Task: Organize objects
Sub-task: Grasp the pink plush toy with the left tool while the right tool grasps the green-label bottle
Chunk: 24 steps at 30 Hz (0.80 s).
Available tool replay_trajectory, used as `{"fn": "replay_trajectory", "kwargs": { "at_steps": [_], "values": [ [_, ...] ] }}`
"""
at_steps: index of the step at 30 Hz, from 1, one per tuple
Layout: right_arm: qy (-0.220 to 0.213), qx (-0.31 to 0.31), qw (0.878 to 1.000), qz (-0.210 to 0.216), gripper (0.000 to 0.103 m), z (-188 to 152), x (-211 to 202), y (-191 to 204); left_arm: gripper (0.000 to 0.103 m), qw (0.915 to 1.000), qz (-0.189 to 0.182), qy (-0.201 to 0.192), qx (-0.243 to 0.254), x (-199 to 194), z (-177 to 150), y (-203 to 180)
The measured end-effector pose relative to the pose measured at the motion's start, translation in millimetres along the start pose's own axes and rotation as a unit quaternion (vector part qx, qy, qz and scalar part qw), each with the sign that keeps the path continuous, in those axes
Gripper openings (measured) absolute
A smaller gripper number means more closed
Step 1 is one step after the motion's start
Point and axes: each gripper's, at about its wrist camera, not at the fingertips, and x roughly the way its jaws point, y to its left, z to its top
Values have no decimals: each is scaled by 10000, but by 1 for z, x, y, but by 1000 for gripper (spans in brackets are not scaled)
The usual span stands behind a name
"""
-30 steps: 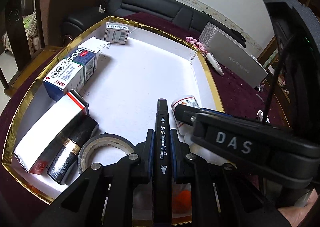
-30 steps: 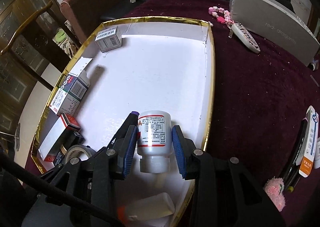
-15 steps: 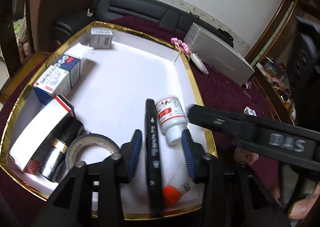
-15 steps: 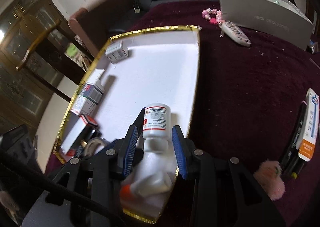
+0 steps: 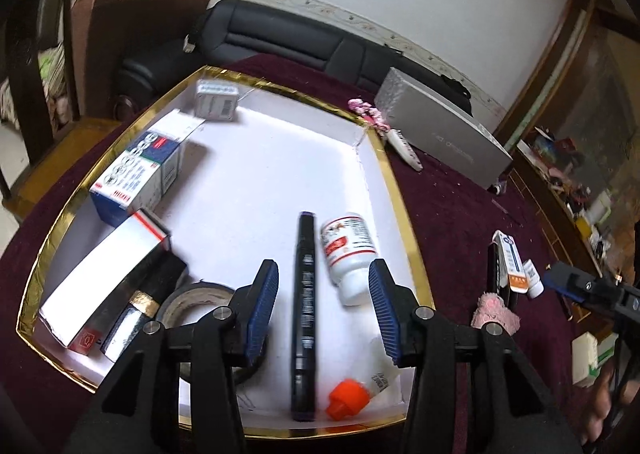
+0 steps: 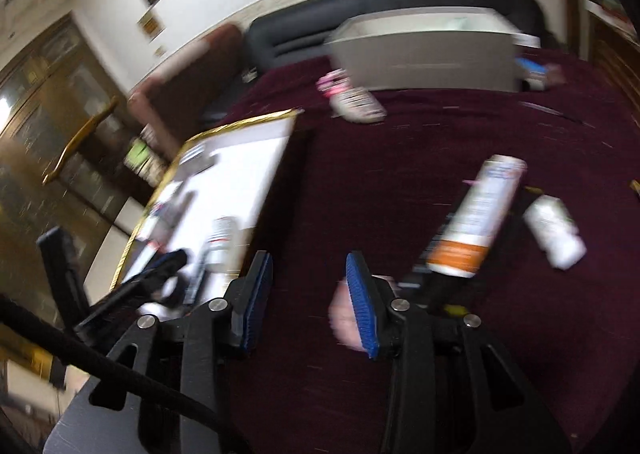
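A gold-rimmed white tray holds a black marker, which lies flat between the fingers of my left gripper. That gripper is open and its pads do not touch the marker. Just right of the marker lies a white pill bottle on its side. An orange-capped glue bottle sits at the tray's near edge. My right gripper hovers over the maroon cloth to the right of the tray. Its jaws are opening with nothing between them, and this view is blurred.
Several boxes and a tape roll fill the tray's left side. On the cloth lie a white-and-orange box, a small white bottle and a pink fluffy thing. A grey case and a remote sit further back.
My left gripper has opened and let go of the black marker, which now lies in the tray. My right gripper released the white bottle and swung right, out over the cloth.
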Motion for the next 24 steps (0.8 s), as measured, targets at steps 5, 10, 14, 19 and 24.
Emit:
{"fn": "replay_trajectory", "kwargs": {
  "at_steps": [5, 10, 14, 19, 24],
  "values": [
    [-658, 668, 9938, -605, 42, -6, -23, -73, 41, 9988, 8, -238, 424, -7, -3, -18],
    [-685, 1444, 9856, -557, 42, -7, -24, -128, 41, 9965, -264, -84, 784, -13, -6, -51],
    [-738, 1818, 9795, -456, 45, -7, -26, -142, 54, 9922, -662, 533, 907, -1, -12, -87],
    [-824, 1958, 9768, -262, 49, -9, -33, -144, 60, 9811, -1130, 1514, 419, 31, -16, -125],
    [-909, 2069, 9740, -170, 51, -13, -41, -151, 64, 9836, -529, 1699, 282, 53, -15, -155]
  ]
}}
